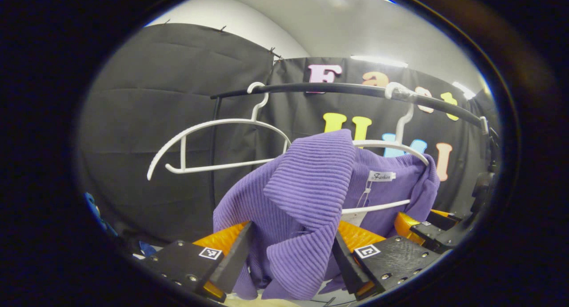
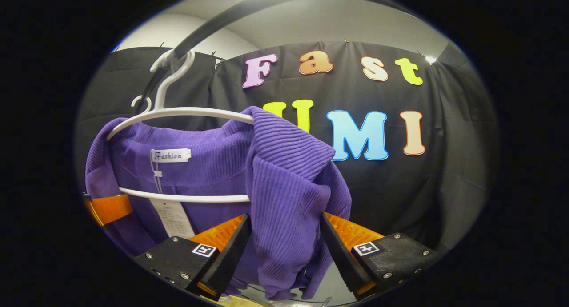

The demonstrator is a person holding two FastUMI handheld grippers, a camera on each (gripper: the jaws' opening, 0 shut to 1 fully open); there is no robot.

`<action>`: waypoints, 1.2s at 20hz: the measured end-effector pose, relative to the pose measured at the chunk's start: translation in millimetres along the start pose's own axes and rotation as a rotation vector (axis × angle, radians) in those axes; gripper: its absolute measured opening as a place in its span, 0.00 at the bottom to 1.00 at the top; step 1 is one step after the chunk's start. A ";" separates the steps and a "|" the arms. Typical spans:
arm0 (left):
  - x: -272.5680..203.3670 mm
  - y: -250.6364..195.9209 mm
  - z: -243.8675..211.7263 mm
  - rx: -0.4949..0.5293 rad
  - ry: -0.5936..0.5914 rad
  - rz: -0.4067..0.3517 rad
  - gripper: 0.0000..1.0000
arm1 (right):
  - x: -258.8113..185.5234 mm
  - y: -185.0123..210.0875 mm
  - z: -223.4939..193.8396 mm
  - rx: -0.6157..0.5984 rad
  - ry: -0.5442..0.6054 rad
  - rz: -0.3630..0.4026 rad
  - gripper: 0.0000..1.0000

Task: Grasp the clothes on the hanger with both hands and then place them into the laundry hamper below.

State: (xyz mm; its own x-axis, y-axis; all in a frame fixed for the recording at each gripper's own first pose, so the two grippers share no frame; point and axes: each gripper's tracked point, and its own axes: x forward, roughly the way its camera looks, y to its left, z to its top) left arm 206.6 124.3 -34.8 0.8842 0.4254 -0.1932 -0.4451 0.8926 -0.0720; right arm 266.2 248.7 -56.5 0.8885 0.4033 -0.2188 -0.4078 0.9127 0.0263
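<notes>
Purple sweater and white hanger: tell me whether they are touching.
Touching. In the right gripper view, the purple sweater drapes over the white hanger, its fabric resting on the hanger's arm.

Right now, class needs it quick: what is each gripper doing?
Left gripper: fingers either side of the purple sweater; grip cannot be told.
Right gripper: same, around the sweater's other shoulder.

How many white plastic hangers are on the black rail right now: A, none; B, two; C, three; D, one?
B: the left gripper view shows an empty white plastic hanger and a second white hanger carrying the purple ribbed knit garment, both hooked over the black rail.
</notes>
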 end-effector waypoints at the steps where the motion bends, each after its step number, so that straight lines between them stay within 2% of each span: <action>1: 2.2 0.1 1.2 0.000 -0.002 0.006 0.92 | 3.4 -1.8 1.6 -0.005 -0.002 0.000 0.95; 3: 3.7 3.8 -0.8 0.010 0.003 0.030 0.72 | 5.2 -1.1 0.6 -0.001 0.004 0.009 0.85; 4: 1.6 2.4 -1.7 0.016 0.008 0.032 0.62 | 4.6 -0.6 0.3 0.006 0.007 0.013 0.75; 5: 2.0 4.7 -0.8 0.029 0.004 0.042 0.57 | 4.3 -1.6 0.6 0.013 0.011 0.016 0.65; 6: 3.3 16.7 -1.2 0.038 -0.007 0.096 0.45 | 3.9 -0.8 0.5 0.020 0.015 0.025 0.53; 7: 0.9 13.7 -0.5 0.028 -0.011 0.081 0.34 | 4.5 -0.7 -0.5 0.024 0.022 0.037 0.47; 8: -3.8 7.8 -2.9 0.027 -0.001 0.069 0.22 | 4.8 -1.8 -0.2 0.027 0.024 0.048 0.33; 9: -2.0 5.5 -5.2 0.033 0.004 0.048 0.11 | 3.5 -2.6 1.4 0.031 0.020 0.054 0.24; 10: -1.8 5.5 -2.9 0.042 -0.014 0.023 0.11 | 1.6 -0.9 2.6 0.043 0.015 0.068 0.12; 11: -2.0 8.0 -1.1 0.051 -0.025 0.020 0.11 | 0.2 3.2 1.7 0.062 0.022 0.093 0.09; 13: -8.7 4.7 -0.1 0.022 -0.039 -0.022 0.00 | -1.7 7.6 0.3 0.110 0.034 0.138 0.05; 14: -7.2 4.4 -0.4 0.006 -0.040 -0.044 0.00 | -1.8 7.6 2.3 0.127 0.028 0.160 0.01; 16: -8.2 -0.4 -0.4 -0.019 -0.039 -0.101 0.00 | -5.2 6.4 8.1 0.136 0.002 0.168 0.00; 19: -14.5 1.9 6.8 -0.042 -0.062 -0.122 0.12 | -12.2 3.6 7.5 0.120 0.002 0.153 0.00; 20: -18.1 0.9 7.9 -0.053 -0.071 -0.129 0.12 | -15.3 1.2 9.1 0.117 -0.008 0.144 0.00; 21: -21.0 1.8 8.4 -0.058 -0.072 -0.134 0.05 | -18.4 0.0 10.5 0.113 -0.016 0.139 0.00; 23: -21.4 5.7 9.8 -0.057 -0.074 -0.140 0.05 | -22.1 -2.7 8.5 0.109 -0.024 0.130 0.00; 24: -21.6 3.5 9.8 -0.062 -0.075 -0.143 0.12 | -22.2 -4.8 10.0 0.111 -0.028 0.126 0.00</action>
State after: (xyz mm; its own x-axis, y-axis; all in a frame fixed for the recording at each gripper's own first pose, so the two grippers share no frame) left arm 187.3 119.7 -21.3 0.9461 0.3071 -0.1029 -0.3201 0.9348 -0.1539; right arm 250.6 236.0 -42.0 0.8381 0.5150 -0.1799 -0.4918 0.8560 0.1594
